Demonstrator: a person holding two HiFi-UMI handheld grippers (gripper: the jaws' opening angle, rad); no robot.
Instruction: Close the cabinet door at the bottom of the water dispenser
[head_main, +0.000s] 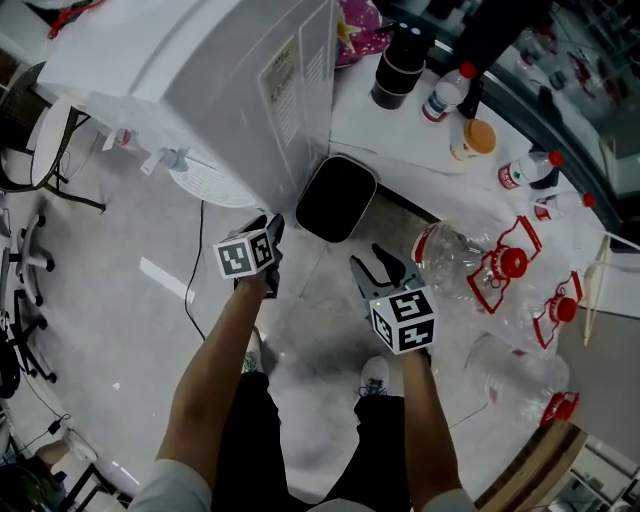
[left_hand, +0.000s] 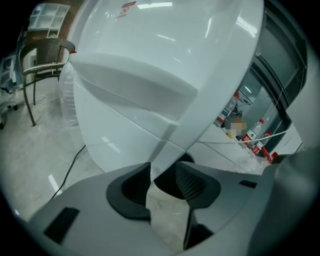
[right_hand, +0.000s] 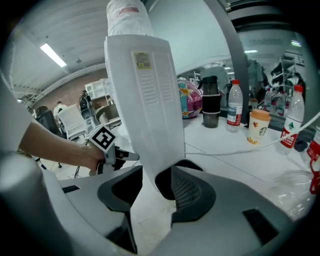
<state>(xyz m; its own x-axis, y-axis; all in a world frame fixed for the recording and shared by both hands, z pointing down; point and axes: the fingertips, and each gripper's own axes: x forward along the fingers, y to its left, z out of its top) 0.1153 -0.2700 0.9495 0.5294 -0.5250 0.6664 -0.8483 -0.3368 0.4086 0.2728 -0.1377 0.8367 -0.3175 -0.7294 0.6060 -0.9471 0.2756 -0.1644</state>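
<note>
Floor of pale glossy stone (head_main: 130, 330) lies under everything. On it stands a tall white plastic water dispenser (head_main: 200, 70), its taps and drip tray facing the lower left of the head view. The white cabinet door at the bottom of its front (left_hand: 120, 140) shows only in the left gripper view. There it is a smooth panel under the ledge and looks flush with the body, though its edges are hard to make out.

Beside the dispenser runs a low white table (head_main: 380, 135). Large clear empty water bottles with red caps (head_main: 470, 265) lie near the table's edge, and a black rounded bin (head_main: 337, 198) sits at the dispenser's near corner.

The left gripper (head_main: 270, 228) is held just beside that corner. Its jaws stand narrowly apart, with nothing between them but the corner edge and the floor beyond. The right gripper (head_main: 385, 262) is near the bin, aimed at the dispenser's vented side. Its jaws also stand moderately apart and hold nothing.

On the table stand a black cylindrical flask (head_main: 400, 60), a small clear bottle with a red cap (head_main: 445, 95) and a paper cup with an orange lid (head_main: 472, 140).
</note>
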